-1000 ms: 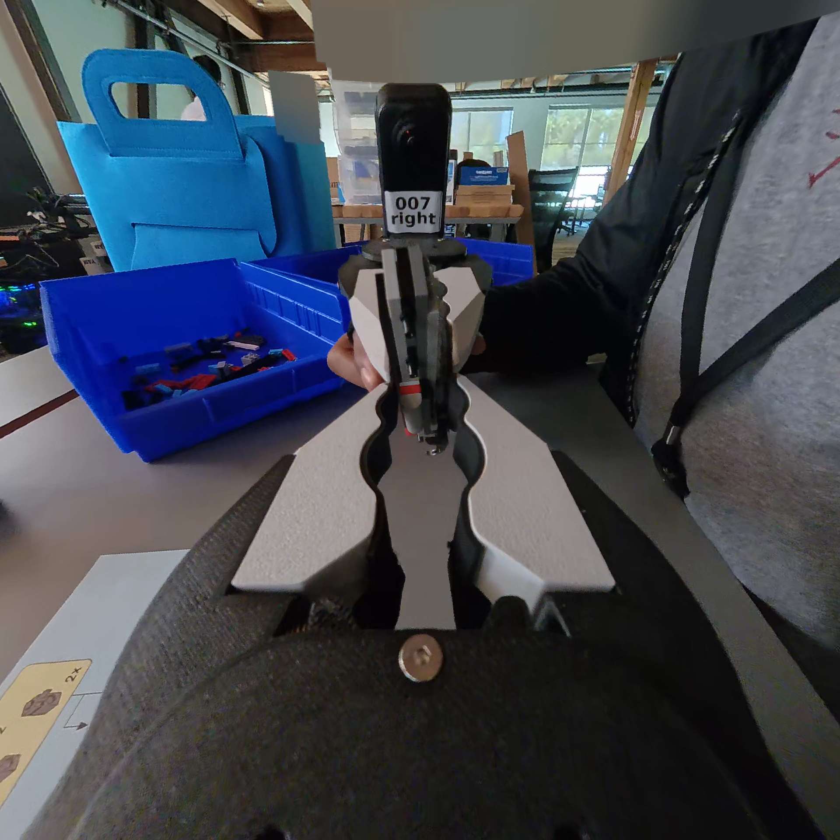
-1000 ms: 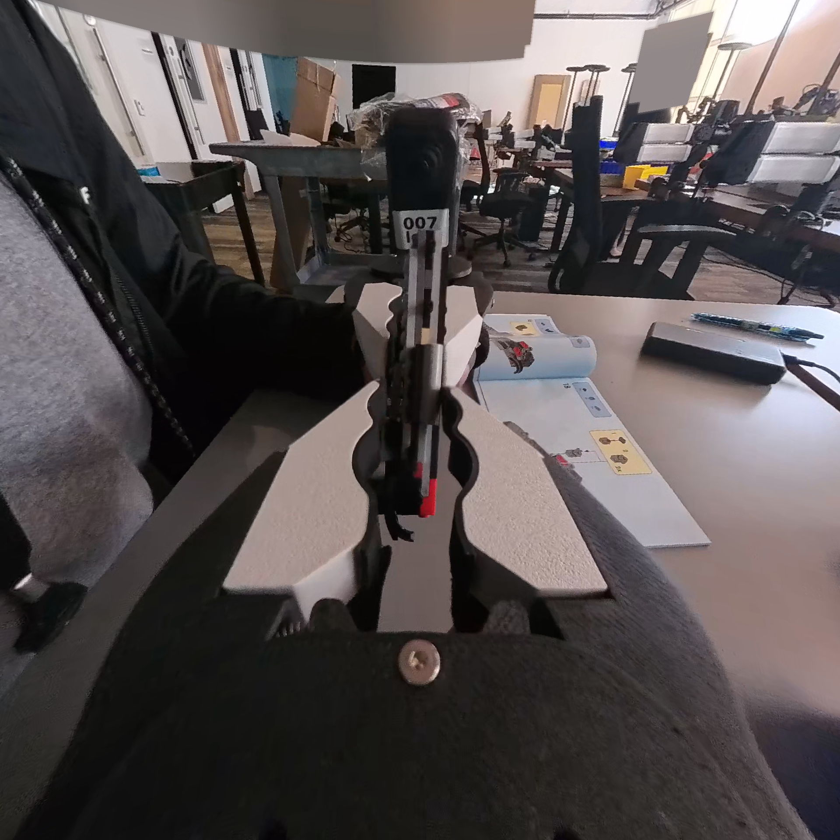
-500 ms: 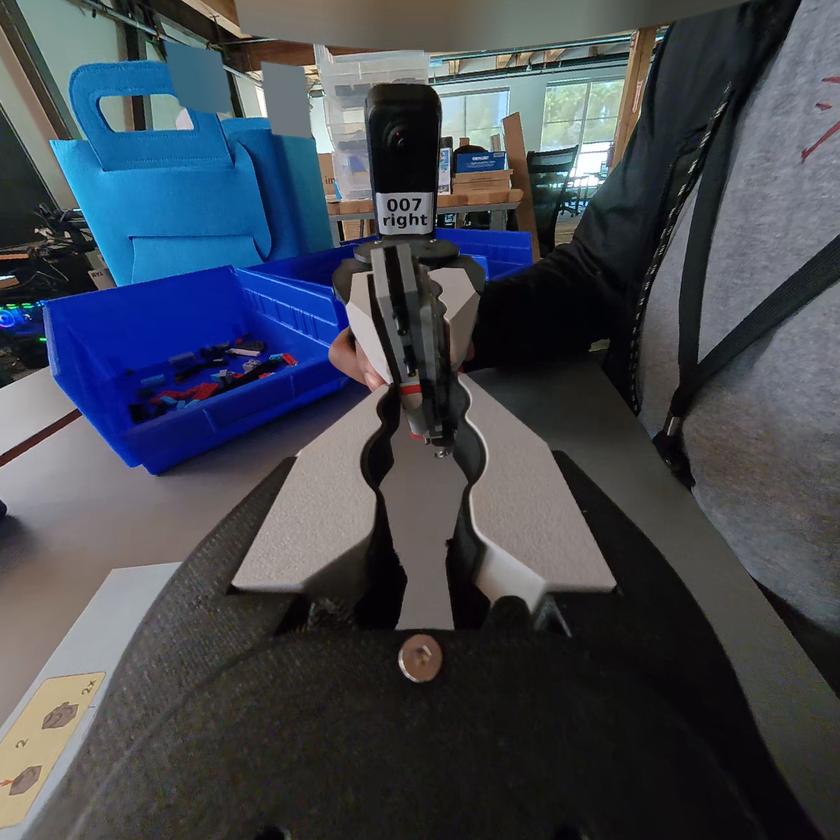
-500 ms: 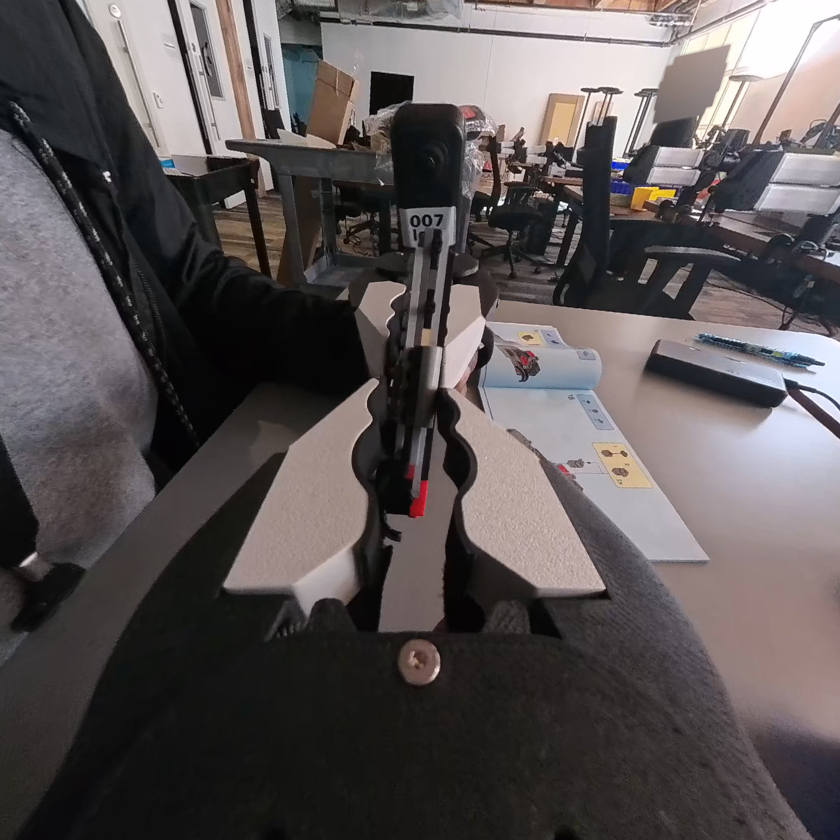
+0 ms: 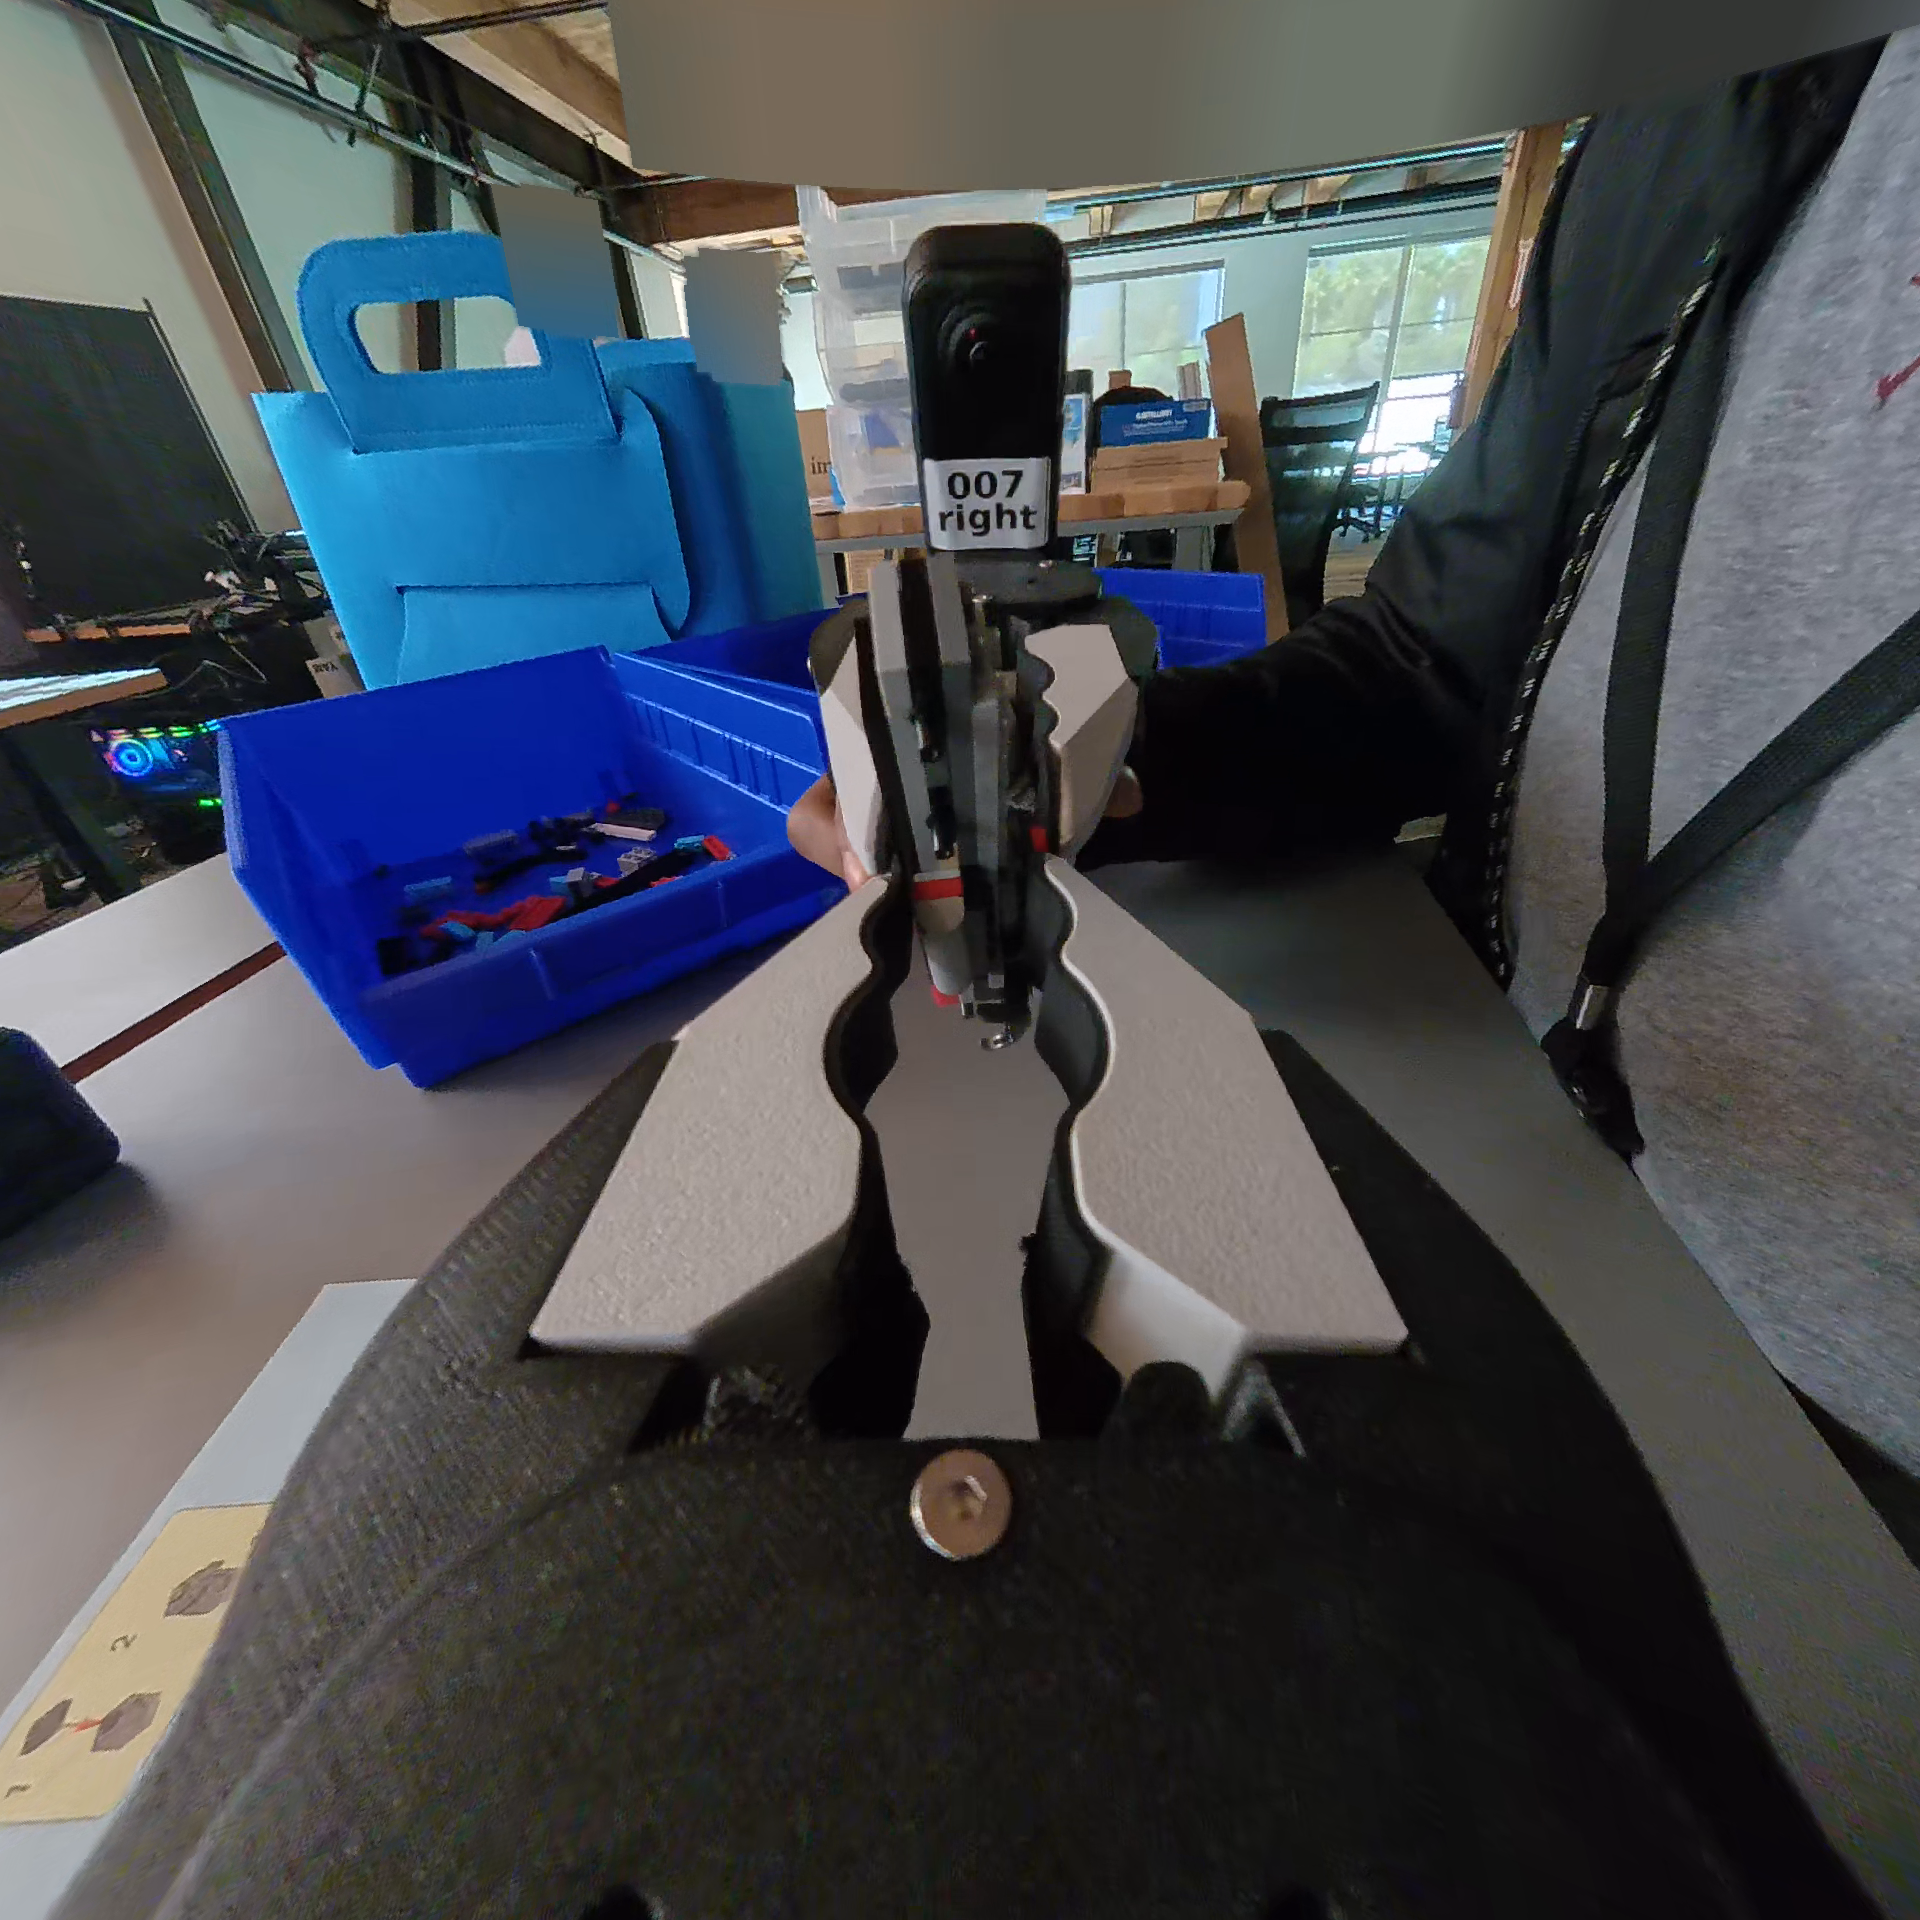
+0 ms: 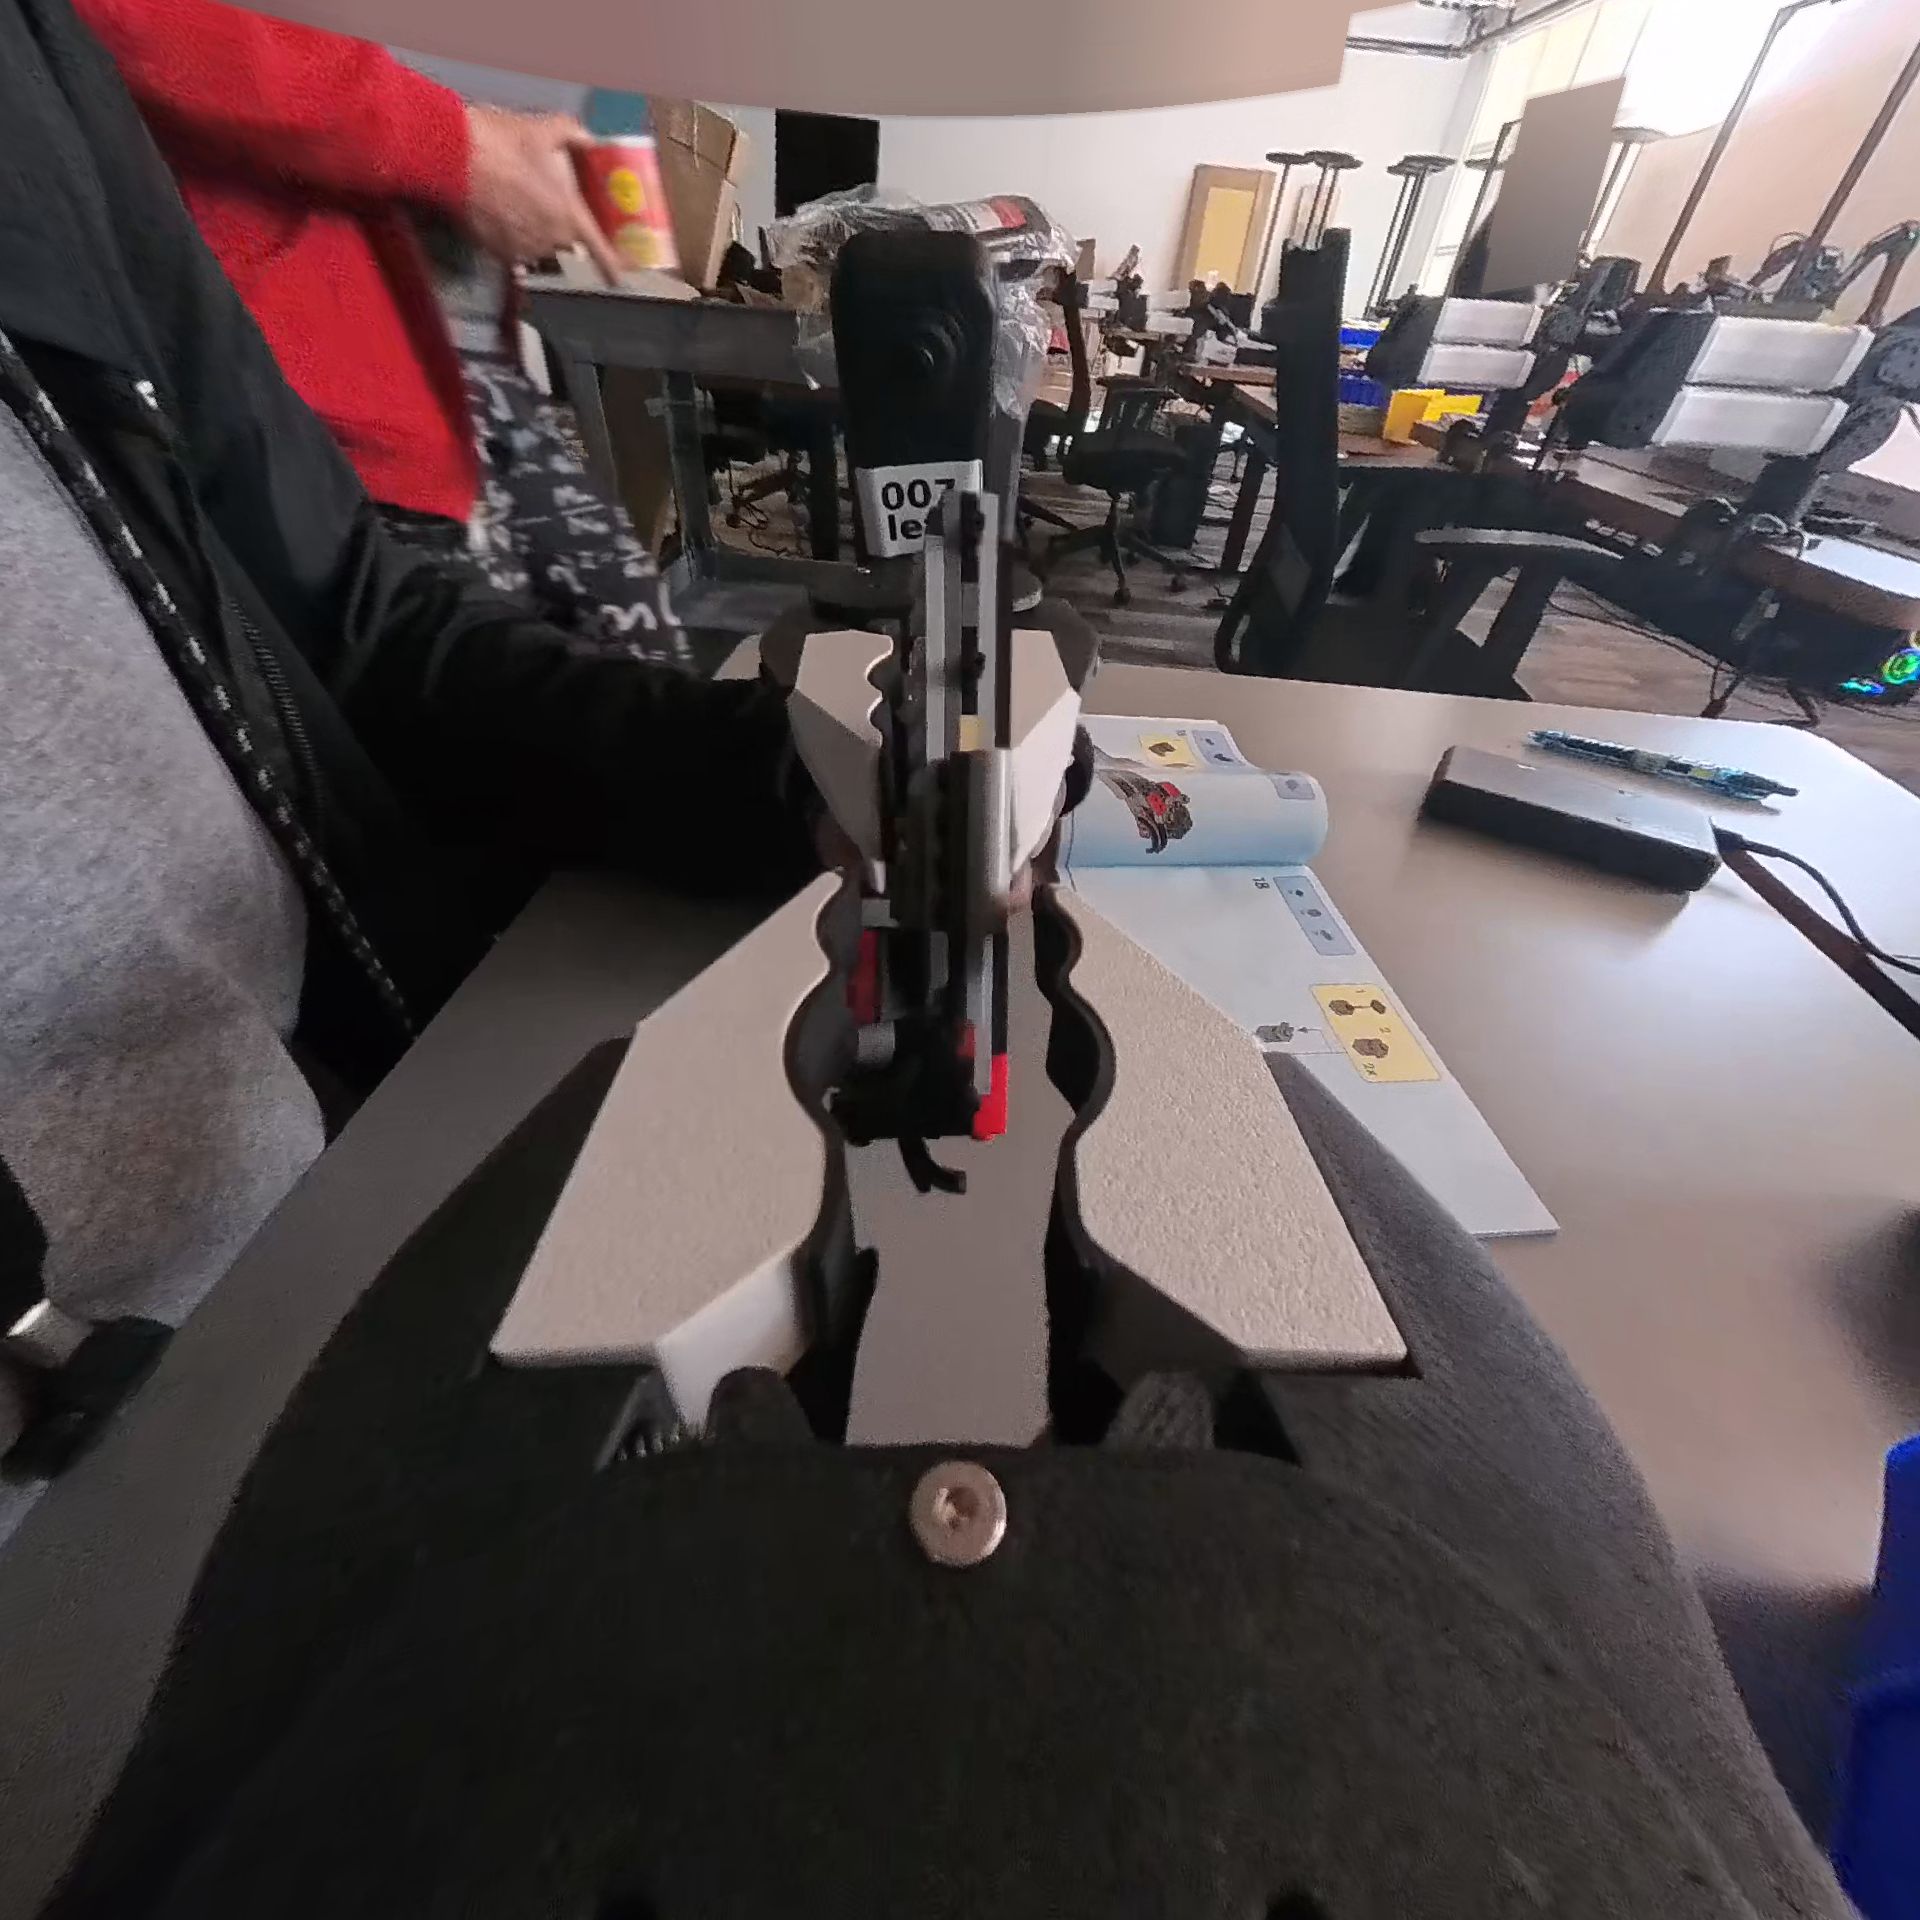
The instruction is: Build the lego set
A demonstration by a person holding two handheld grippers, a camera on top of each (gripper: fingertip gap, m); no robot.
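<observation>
lego assembly [image 5: 971, 883] between both grippers

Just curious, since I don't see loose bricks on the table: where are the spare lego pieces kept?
In the left wrist view, the loose lego pieces lie in the open blue bin on the table's left, in front of a blue felt bag.

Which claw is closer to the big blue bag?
Right. The right claw is on the blue bag's side, by the blue bin. The left claw faces it from farther back. Both pinch the lego model.
</observation>
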